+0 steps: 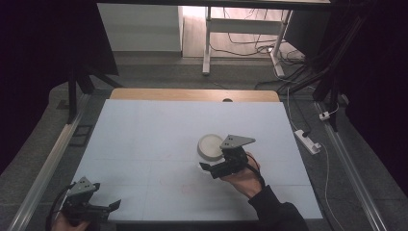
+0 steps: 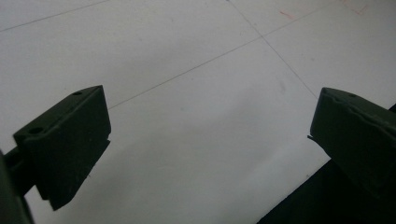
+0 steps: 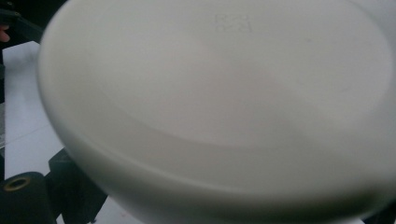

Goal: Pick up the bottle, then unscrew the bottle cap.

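White bowl at risk of slipping from the right gripper.
The right gripper seems to hold the upturned white bowl by its rim mid-counter, though I cannot tell if it is clamped; a shallow bite could drop it. The left gripper waits, jaws apart, at the near left corner.

High view: overhead, near side, facing far across the table.
Left gripper view: low, close over the near-left tabletop.
Right gripper view: pressed against the white dish.
Shared: tabletop, dish.
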The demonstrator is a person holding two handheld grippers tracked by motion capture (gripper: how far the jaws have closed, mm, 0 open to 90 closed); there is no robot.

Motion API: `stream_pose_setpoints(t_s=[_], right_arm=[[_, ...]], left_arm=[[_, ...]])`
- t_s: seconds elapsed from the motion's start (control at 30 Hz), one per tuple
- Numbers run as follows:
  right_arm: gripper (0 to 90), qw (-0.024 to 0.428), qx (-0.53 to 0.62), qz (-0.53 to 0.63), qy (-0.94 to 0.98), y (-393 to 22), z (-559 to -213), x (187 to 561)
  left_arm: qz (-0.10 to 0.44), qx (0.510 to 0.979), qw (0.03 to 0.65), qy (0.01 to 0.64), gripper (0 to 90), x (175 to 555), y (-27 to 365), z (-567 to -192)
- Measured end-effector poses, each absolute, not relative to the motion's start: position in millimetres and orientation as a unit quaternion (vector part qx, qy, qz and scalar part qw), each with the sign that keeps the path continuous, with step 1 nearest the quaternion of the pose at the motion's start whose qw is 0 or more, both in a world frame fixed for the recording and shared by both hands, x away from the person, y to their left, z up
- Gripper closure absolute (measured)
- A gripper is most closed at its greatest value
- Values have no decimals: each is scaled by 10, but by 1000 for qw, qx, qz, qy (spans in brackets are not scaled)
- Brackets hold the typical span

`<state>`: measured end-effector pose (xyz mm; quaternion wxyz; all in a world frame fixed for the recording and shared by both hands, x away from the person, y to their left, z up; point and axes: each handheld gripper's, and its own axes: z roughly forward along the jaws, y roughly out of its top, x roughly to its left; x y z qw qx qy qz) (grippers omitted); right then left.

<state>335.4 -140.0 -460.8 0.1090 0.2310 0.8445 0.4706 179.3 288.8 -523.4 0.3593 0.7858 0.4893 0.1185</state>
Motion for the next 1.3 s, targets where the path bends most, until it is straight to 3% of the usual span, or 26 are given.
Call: stream_pose_setpoints(t_s=[0.57, 0.97, 1.3], right_arm=[[70, 95, 204, 458, 860, -1025, -4686, 3315], [70, 97, 196, 459, 861, -1007, -4685, 3280], [70, 98, 193, 461, 860, -1011, -4675, 3266]], left_arm=[[121, 789, 357, 484, 0, 1784, 2876, -5234], [130, 791, 354, 481, 0, 1773, 2859, -5228], [134, 788, 395, 453, 0, 1803, 2849, -5126]])
